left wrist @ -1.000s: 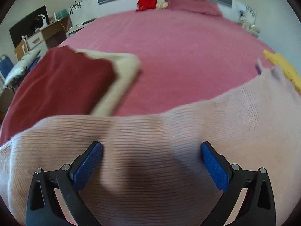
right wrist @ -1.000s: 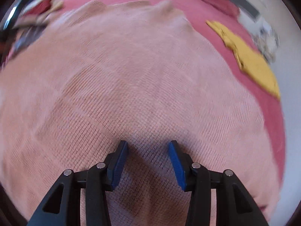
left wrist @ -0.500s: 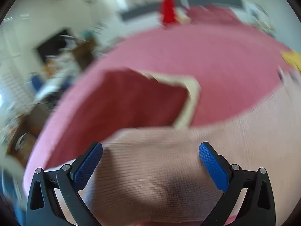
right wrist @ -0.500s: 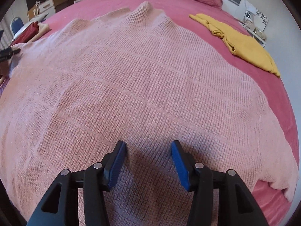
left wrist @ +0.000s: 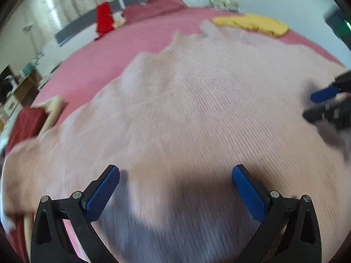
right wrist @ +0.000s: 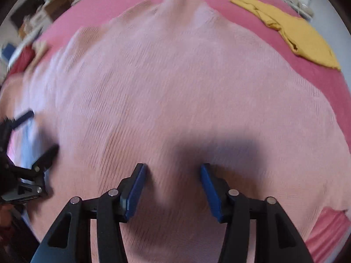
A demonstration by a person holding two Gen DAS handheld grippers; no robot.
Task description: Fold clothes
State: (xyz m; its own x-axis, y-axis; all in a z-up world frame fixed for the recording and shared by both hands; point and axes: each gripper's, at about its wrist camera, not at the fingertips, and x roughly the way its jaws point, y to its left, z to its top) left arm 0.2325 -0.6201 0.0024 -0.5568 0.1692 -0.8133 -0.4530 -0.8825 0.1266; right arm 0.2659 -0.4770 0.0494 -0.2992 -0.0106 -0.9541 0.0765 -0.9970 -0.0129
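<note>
A pale pink knitted sweater [left wrist: 186,109] [right wrist: 175,83] lies spread flat over a pink bed. My left gripper [left wrist: 175,186] hovers over its near part, jaws wide open with nothing between them. My right gripper [right wrist: 173,182] hangs above the sweater's lower middle, its jaws opening, and only flat knit shows below the gap. Each gripper shows at the edge of the other's view: the right gripper [left wrist: 324,103] at far right, the left gripper [right wrist: 30,144] at far left.
A yellow garment [right wrist: 294,35] [left wrist: 252,23] lies crumpled on the bed [left wrist: 109,50] beyond the sweater to the right. A folded dark red piece [left wrist: 26,122] on a beige one [left wrist: 54,107] sits at the left. Red cloth [left wrist: 104,18] and pillows are at the headboard.
My left gripper swept sideways from the sweater's left edge by the folded stack to over its middle. The right gripper's jaws widened and it shifted a little over the sweater.
</note>
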